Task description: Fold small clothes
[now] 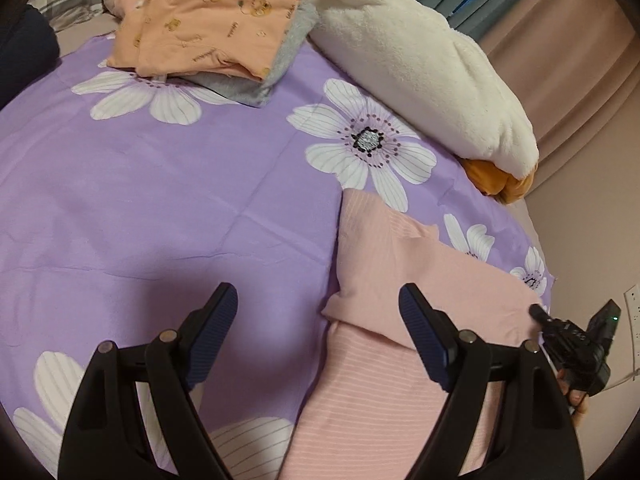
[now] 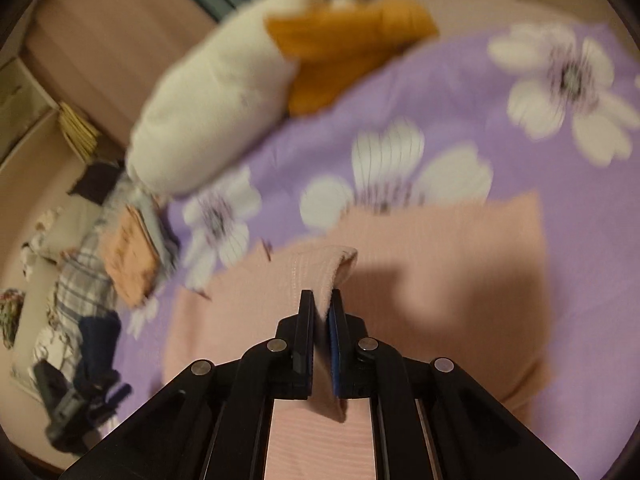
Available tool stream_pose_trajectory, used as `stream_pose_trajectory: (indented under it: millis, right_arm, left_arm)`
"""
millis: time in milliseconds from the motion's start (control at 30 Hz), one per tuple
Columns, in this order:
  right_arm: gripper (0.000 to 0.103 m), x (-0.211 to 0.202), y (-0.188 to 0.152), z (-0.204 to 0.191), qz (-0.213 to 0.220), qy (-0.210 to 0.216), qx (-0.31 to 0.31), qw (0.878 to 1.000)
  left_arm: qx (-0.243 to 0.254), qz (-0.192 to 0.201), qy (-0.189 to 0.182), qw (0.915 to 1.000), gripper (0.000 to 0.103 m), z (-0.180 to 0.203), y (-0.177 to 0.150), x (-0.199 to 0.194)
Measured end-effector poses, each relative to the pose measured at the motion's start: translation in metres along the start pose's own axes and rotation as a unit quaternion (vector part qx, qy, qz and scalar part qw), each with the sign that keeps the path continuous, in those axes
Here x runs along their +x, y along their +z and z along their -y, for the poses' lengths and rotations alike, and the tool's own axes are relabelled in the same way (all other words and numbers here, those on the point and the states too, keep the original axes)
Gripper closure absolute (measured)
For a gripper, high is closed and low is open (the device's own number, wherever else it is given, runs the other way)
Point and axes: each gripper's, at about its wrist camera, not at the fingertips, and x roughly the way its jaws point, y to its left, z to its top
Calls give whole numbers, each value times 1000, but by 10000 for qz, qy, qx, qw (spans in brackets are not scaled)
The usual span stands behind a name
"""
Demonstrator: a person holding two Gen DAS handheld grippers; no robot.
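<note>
A: What does the pink garment (image 1: 404,292) look like, and where is it?

B: It is a pale pink ribbed knit with fine lighter stripes, lying on the purple floral bedsheet (image 1: 160,184) at the near right of the left wrist view. One edge is turned over onto itself, leaving a smooth flap across the striped part below.

A: And the right gripper (image 2: 321,300)?

B: Its jaws are pressed together on a raised fold of that same pink garment (image 2: 440,272); the ribbed hem arches up just beyond the fingertips, while the rest lies flat on the sheet. This view is blurred.

A: The left gripper (image 1: 318,300)?

B: Spread wide, holding nothing. Its left finger is above bare sheet and its right finger (image 1: 424,332) is above the pink cloth; whether it touches the fabric, I cannot tell.

A: Anything else on the bed?

B: At the far left, a folded orange garment with bear prints (image 1: 204,36) sits on a folded grey fleece garment (image 1: 276,68). To the far right lies a white plush toy (image 1: 420,68) with an orange part (image 1: 496,184) at its nearer end. The right gripper also shows at the right edge of the left wrist view.
</note>
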Motion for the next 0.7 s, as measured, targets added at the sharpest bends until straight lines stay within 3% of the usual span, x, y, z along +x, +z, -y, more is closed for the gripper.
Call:
stream_pose_trajectory:
  millis: [100, 300, 467, 567, 700]
  right_arm:
    - [95, -8, 6, 7, 21, -227, -157, 9996]
    - [95, 20, -11, 36, -484, -848, -90, 9952]
    - [95, 24, -20, 41, -697, -1086, -242, 9913]
    - [95, 20, -21, 42, -737, -1045, -333, 9912]
    - [95, 16, -20, 35, -685, -759, -488, 9936]
  left_arm:
    - [64, -126, -172, 9998, 20, 9, 2, 13]
    - [383, -485, -373, 9974, 23, 54, 1, 63]
    - [577, -521, -555, 9954, 40, 79, -2, 90]
    - [415, -543, -649, 9955, 42, 78, -1, 99]
    - [258, -629, -476, 9966, 42, 64, -3, 105]
